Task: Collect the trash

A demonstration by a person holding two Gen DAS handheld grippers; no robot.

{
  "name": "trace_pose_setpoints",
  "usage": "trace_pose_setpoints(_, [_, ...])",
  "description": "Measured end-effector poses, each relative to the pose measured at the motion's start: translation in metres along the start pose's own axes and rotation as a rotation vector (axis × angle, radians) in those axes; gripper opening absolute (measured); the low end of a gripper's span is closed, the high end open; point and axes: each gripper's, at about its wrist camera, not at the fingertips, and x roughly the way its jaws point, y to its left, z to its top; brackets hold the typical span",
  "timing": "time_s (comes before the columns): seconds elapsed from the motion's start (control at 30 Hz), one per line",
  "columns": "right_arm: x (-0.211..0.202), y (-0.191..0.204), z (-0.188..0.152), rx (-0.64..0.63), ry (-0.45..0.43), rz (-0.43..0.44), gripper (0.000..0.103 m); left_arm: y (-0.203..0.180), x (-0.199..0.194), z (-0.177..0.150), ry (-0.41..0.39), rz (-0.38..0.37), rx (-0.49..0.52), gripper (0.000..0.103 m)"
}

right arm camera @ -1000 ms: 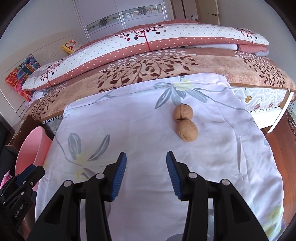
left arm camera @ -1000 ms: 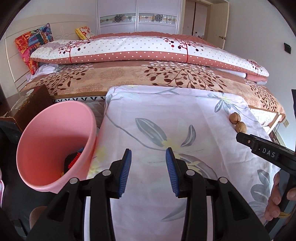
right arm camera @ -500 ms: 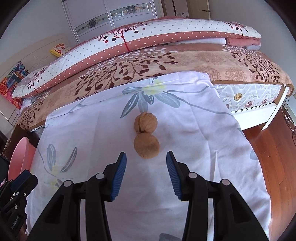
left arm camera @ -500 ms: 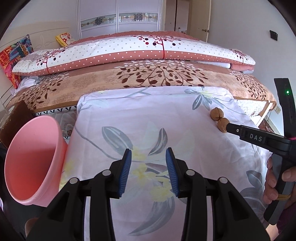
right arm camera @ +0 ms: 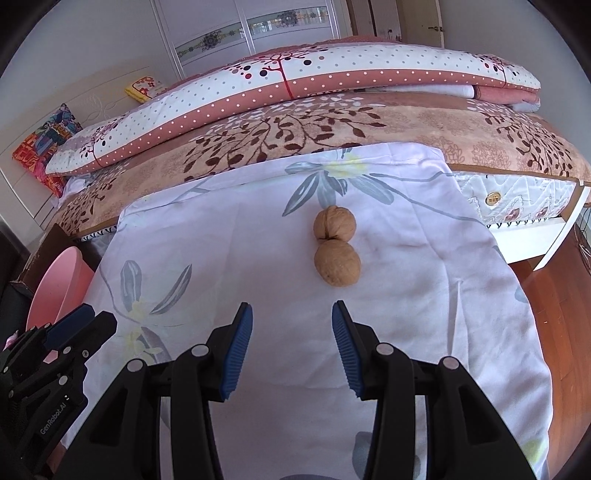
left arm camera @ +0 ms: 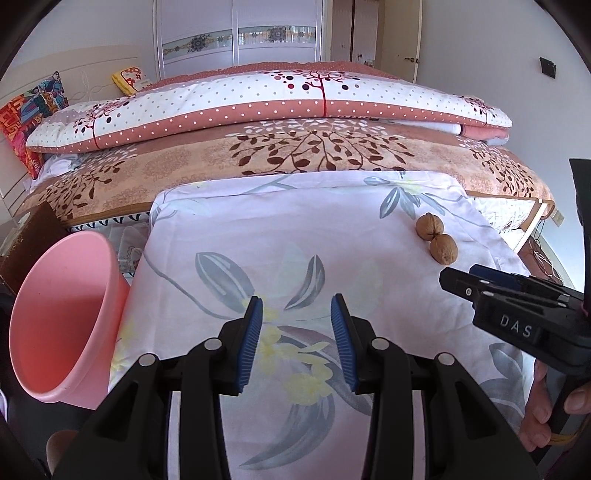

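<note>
Right gripper (right arm camera: 291, 345) jaws parted, empty; left gripper (left arm camera: 296, 341) likewise, idle above floral cloth (right arm camera: 424, 266); two touching walnuts (right arm camera: 336, 245) just ahead on cloth; likely light, rigid, round, prone to rolling; grip nearer nut across its middle; pink bin (left arm camera: 62, 317) at left.

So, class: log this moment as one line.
left tongs: open, empty | right tongs: open, empty | two brown walnuts: touching, on floral cloth | pink plastic bin: left

Floral cloth (right arm camera: 424, 280), patterned bed (left arm camera: 295, 162), wardrobe (left arm camera: 240, 33)
</note>
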Motion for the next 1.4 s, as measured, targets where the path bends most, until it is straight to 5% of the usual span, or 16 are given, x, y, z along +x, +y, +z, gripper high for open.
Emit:
trace_pose_setpoints(0.97, [-0.039,0.103,-0.027,-0.219,-0.142,0.150,0.046,0.061,-0.055,-0.009,-0.116,0.228,-0.181,0.038])
trace_pose_setpoints(1.4, [-0.054,0.132,-0.025,-0.264,-0.188,0.200,0.049,0.082,-0.075,-0.016,-0.142,0.265,-0.237,0.038])
